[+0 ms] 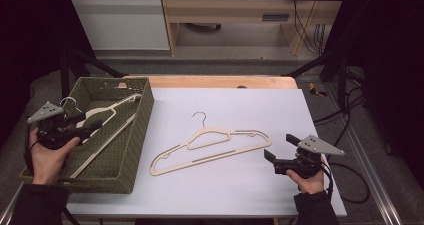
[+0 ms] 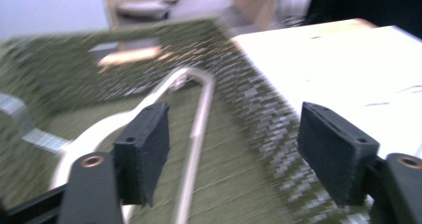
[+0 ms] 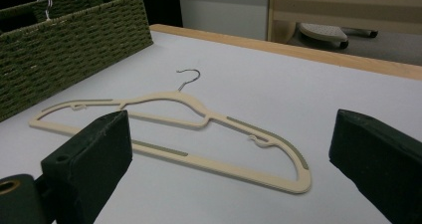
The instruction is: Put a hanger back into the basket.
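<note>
1. Evidently, one flat cream plastic hanger with a metal hook (image 1: 210,142) lies loose on the white desk (image 1: 240,185), right of the green woven basket (image 1: 127,152), within easy reach of either hand.
2. The right gripper (image 1: 276,150) sits near its right end, jaws spread and empty, aimed at it.
3. The left gripper (image 1: 92,125), jaws spread, hovers inside the basket over a second cream hanger (image 1: 100,114), likely to grasp or release it.

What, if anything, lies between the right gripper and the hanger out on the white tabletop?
Nothing visible. The right gripper hangs open just off the right end of the hanger on the table, with bare white tabletop between them. In the right gripper view the hanger lies clear ahead between the jaws.
</note>
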Tool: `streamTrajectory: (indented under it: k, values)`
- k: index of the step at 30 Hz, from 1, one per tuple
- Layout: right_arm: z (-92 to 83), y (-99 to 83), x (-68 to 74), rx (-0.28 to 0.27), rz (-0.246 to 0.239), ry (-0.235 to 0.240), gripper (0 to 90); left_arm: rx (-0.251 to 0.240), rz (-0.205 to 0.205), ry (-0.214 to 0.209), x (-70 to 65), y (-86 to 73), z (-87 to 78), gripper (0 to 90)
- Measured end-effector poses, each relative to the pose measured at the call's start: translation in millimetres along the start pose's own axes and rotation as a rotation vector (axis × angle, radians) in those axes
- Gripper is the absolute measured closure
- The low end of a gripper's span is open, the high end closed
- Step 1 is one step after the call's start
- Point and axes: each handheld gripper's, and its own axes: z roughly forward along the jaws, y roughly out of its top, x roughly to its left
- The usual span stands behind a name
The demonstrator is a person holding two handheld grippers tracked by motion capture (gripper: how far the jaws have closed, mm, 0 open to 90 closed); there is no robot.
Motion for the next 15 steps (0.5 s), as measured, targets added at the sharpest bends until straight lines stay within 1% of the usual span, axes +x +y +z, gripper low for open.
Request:
streamTrajectory:
  k: [1,2,3,4,5,6,7,8,9,10,11,12,13,14,15]
  values:
    - [0.0,0.0,0.0,0.000,0.000,0.000,3.9,0.000,0.000,0.000,0.0,0.0,0.0,25.4]
    - [-0.5,0.2,0.0,0.001,0.001,0.000,3.9,-0.021,0.014,-0.020,-9.7,2.7,0.4,25.4]
    - [-0.9,0.3,-0.5,0.001,-0.001,0.000,3.9,-0.040,0.031,-0.043,-22.6,5.7,1.7,22.2]
    - [-1.1,0.1,-0.5,0.000,0.003,-0.002,3.9,-0.045,0.038,-0.056,-29.7,7.0,3.0,20.5]
    - [-1.1,0.1,-0.5,0.000,0.003,-0.002,3.9,-0.045,0.038,-0.056,-29.7,7.0,3.0,18.3]
    - [-1.2,0.0,-0.9,0.000,0.002,-0.001,3.8,-0.050,0.045,-0.069,-36.8,8.1,4.5,18.3]
    - [-1.5,0.1,-1.2,0.000,0.001,-0.001,3.7,-0.056,0.069,-0.097,-51.2,9.7,7.4,16.5]
    - [-1.5,0.2,-1.3,-0.001,0.000,-0.001,3.7,-0.059,0.080,-0.109,-58.4,10.3,9.4,15.8]
    - [-1.5,0.2,-1.3,-0.001,0.000,-0.001,3.7,-0.059,0.080,-0.109,-58.4,10.3,9.4,14.8]
    - [-1.6,0.4,-1.2,0.001,0.001,0.000,3.7,-0.053,0.099,-0.127,-66.7,11.2,11.9,14.6]
    - [-1.6,0.4,-1.2,0.001,0.001,0.000,3.7,-0.056,0.106,-0.137,-71.9,11.5,13.8,14.6]
    - [-1.5,0.3,-1.2,0.001,0.001,-0.001,3.7,-0.059,0.120,-0.160,-84.7,11.6,19.4,13.5]
    - [-1.5,0.3,-1.2,0.001,0.001,-0.001,3.7,-0.059,0.120,-0.160,-84.7,11.6,19.4,13.2]
    - [-1.6,0.3,-1.1,0.002,0.002,0.000,3.7,-0.057,0.129,-0.191,-96.1,10.6,26.1,13.1]
    - [-1.7,0.3,-1.1,0.002,0.002,0.001,3.7,-0.054,0.130,-0.201,-101.6,9.8,29.9,13.0]
